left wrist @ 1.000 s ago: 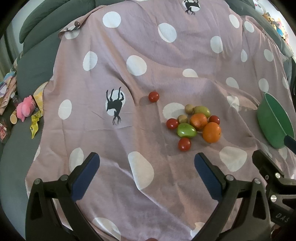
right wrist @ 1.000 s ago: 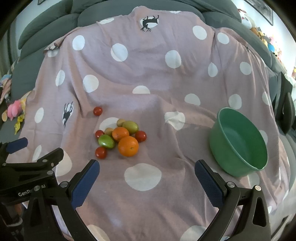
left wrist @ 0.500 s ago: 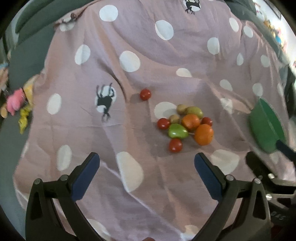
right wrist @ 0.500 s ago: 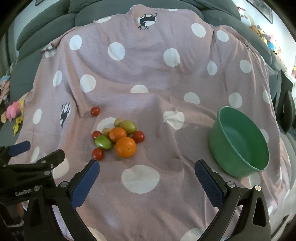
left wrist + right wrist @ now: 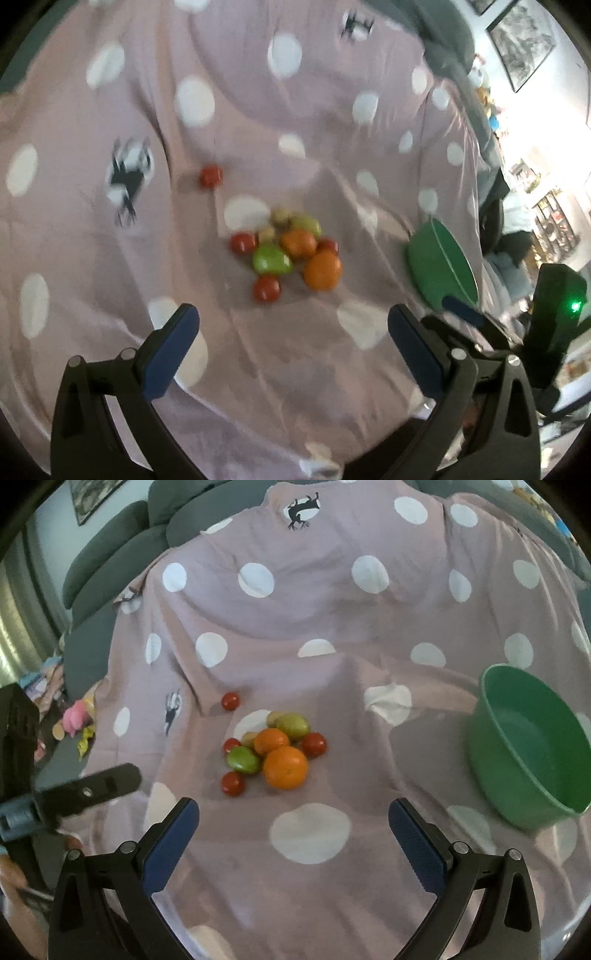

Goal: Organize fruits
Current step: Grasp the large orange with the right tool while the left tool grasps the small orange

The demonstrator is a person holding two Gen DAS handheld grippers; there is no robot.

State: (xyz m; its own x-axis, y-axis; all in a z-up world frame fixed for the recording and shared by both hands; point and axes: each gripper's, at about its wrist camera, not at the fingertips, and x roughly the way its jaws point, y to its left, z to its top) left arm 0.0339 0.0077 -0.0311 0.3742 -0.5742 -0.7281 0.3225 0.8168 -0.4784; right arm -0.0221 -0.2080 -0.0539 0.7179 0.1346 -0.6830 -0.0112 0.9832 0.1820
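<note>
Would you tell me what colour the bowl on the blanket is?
The bowl is green, inside and out; the right wrist view shows it best.

My left gripper (image 5: 293,343) is spread wide, blue pads well apart, nothing between them; it's hanging in the air, not touching anything; that view is pretty blurry so don't ask me for fine detail. My right gripper (image 5: 293,825) is the same deal, jaws wide, empty, up off the surface; that one's sharp at least. From the right camera my left gripper shows at the far left edge as a dark bar sticking inward, a bit blurred; there's a sliver of my hand (image 5: 14,897) down in that bottom left corner too, can't really tell how it's gripping.
</note>
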